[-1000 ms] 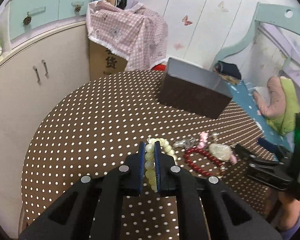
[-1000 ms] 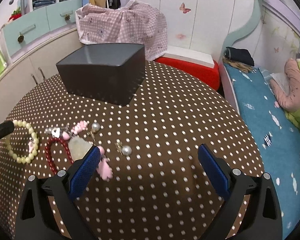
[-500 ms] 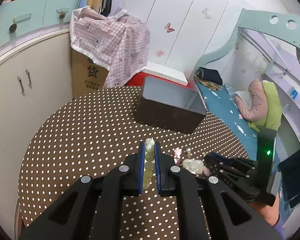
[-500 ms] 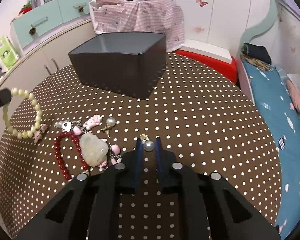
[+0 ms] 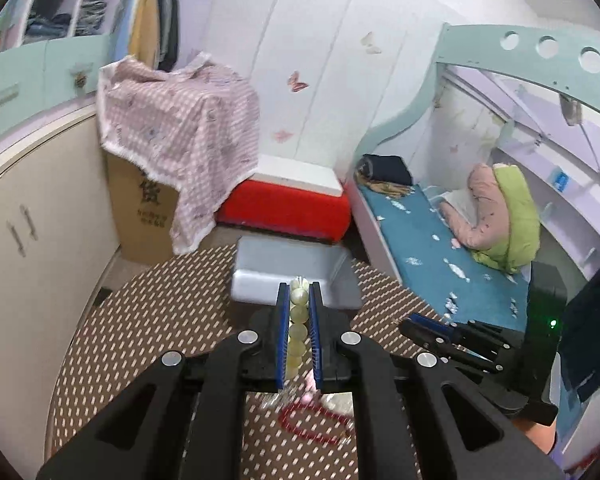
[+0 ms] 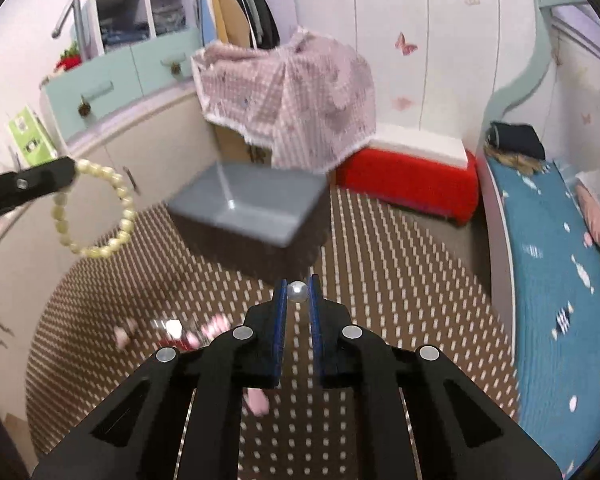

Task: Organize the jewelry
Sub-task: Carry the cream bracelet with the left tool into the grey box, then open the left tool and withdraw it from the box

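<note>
Pale green bead bracelet (image 5: 297,330) pinched between the blue pads of the left tool (image 5: 299,330), lifted above the desk; from the right wrist view (image 6: 96,210), hanging as an open loop from the tool's tip (image 6: 70,170), left of the box. Small pearl earring (image 6: 298,292) clamped at the tips of the right tool (image 6: 298,294), held in the air just in front of the box. Right tool also visible from the left wrist view (image 5: 428,330), jaws together, low and to the right.

Grey open-topped box (image 6: 252,210) standing on the far part of the desk, dark outside, paler inside; seen from the left wrist view (image 5: 288,266) straight ahead of the bracelet.

Remaining jewelry lying on the desk below the tools: red bead bracelet (image 5: 312,426) near the left tool's base, pink and silvery pieces (image 6: 172,326) blurred, left of the right tool.

Round desk (image 6: 400,264) covered in brown cloth with white dots. Beyond it: red stool (image 6: 404,178), pink checked cloth (image 6: 292,96) draped over a cardboard carton, bed with blue sheet (image 6: 556,272) on the right.
</note>
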`<state>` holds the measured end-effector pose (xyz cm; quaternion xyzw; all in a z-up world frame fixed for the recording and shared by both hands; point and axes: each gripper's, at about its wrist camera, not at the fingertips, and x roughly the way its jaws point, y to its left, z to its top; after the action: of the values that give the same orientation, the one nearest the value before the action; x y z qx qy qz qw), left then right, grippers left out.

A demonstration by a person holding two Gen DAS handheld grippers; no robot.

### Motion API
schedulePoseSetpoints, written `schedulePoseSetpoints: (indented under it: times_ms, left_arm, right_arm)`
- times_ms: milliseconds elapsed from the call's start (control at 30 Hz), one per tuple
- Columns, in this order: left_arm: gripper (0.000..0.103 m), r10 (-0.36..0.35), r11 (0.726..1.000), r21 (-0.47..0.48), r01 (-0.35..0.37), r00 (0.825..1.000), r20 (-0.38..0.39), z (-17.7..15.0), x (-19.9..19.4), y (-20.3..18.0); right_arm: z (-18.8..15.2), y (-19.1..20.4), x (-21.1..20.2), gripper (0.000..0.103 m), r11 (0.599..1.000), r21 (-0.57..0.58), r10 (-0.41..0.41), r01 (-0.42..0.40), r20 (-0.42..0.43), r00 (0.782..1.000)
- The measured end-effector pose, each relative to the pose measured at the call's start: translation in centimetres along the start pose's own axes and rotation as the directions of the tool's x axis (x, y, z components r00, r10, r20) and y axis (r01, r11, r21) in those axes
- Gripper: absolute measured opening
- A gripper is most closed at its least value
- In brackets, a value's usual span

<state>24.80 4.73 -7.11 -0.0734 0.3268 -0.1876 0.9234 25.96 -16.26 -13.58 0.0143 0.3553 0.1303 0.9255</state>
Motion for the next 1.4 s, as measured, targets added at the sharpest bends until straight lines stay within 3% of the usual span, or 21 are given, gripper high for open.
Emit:
schedulePoseSetpoints:
  times_ms: [200, 400, 667, 1100, 1400]
  left_arm:
    - [0.008, -0.043, 0.999, 0.012, 0.043, 0.998, -0.038, 3.3, 3.6, -0.6]
    - [0.008, -0.015, 1.0, 0.005, 0.016, 0.994, -0.109, 4.4, 8.3, 0.0]
    - [0.008, 0.002, 1.0, -0.025, -0.008, 0.977, -0.214, 2.6, 13.1, 1.7]
    - [0.009, 0.014, 0.999, -0.03, -0.023, 0.96, -0.281, 1.0, 15.2, 2.5]
    - [0.041, 0.041, 0.997, -0.05, -0.056, 0.963, -0.266, 0.7, 14.3, 3.2]
  right_arm:
    - [4.3, 0.1, 0.6, 0.012, 0.998, 0.016, 0.057, -0.057, 0.036, 0.998]
    - [6.6, -0.2, 3.8, 0.012, 0.99, 0.05, 0.132, -0.132, 0.004, 0.991]
    - [5.9, 0.6, 7.8, 0.012, 0.991, 0.04, 0.129, -0.127, -0.069, 0.989]
    - [4.8, 1.8, 11.6, 0.012, 0.991, 0.023, 0.13, -0.128, -0.148, 0.98]
    - [4.4, 1.2, 12.0, 0.012, 0.992, 0.045, 0.128, -0.122, -0.161, 0.979]
